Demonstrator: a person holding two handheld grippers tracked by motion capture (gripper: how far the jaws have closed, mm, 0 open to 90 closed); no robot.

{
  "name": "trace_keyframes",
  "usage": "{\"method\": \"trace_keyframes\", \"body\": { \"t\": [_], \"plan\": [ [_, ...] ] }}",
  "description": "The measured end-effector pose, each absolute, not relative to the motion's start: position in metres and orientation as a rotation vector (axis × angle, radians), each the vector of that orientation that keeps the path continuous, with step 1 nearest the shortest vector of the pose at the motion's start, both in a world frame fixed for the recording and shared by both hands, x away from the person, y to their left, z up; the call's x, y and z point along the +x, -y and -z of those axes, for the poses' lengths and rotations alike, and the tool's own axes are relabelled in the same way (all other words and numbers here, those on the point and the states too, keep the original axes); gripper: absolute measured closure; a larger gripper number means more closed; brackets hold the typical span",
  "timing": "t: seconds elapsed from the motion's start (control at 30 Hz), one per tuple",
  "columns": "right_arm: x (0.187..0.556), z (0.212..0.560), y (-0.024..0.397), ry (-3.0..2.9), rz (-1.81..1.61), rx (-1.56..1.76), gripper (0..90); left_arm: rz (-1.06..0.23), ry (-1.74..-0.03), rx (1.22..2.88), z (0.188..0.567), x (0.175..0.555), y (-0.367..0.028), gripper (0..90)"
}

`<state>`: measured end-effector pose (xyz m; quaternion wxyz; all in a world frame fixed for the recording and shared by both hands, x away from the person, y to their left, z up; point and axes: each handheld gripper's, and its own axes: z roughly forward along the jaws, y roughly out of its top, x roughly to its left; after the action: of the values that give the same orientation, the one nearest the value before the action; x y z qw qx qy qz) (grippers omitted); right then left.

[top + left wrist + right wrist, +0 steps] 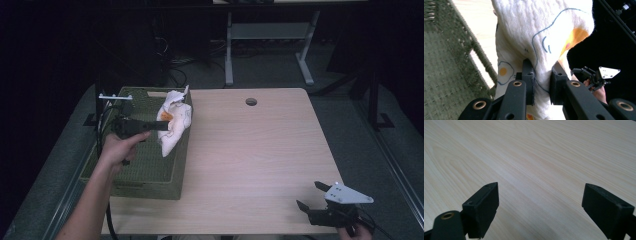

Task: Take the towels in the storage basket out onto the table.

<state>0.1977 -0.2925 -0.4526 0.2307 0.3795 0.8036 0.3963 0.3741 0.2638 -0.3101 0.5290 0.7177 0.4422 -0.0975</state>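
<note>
- Left tongs [162,125] pinch a white cloth [172,122] printed with fried eggs and blue line drawings. The left gripper view shows a fold of it squeezed between both pads [530,80].
- The cloth hangs over the right wall of the green woven basket [145,177], at about 10 o'clock on the surface [250,160], partly inside the basket and partly draped toward the wood.
- Handling, as I judge it: light, soft and limp. It will sag and swing from any single grip, and it is not fragile. The textured weave should not slip much.
- Best hold: a bunched fold or a corner, as now. A flat single layer would be harder to catch.
- Right tongs [312,197] sit spread wide and empty, low over bare wood at about 5 o'clock.
- No brand, label or readable writing on the cloth or basket.
</note>
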Motion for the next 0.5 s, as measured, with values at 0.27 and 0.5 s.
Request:
{"method": "trace_keyframes", "body": {
  "t": [0.27, 0.5],
  "plan": [
    [0.199, 0.453, 0.295, -2.201, -1.094, 1.056, 13.8, 0.251, -1.033, 1.725, 0.315, 0.379, -0.251, 77.9],
    [0.201, 0.453, 0.296, -2.188, -1.102, 1.067, 13.9, 0.248, -1.001, 1.736, 0.311, 0.38, -0.231, 77.9]
  ]
}}
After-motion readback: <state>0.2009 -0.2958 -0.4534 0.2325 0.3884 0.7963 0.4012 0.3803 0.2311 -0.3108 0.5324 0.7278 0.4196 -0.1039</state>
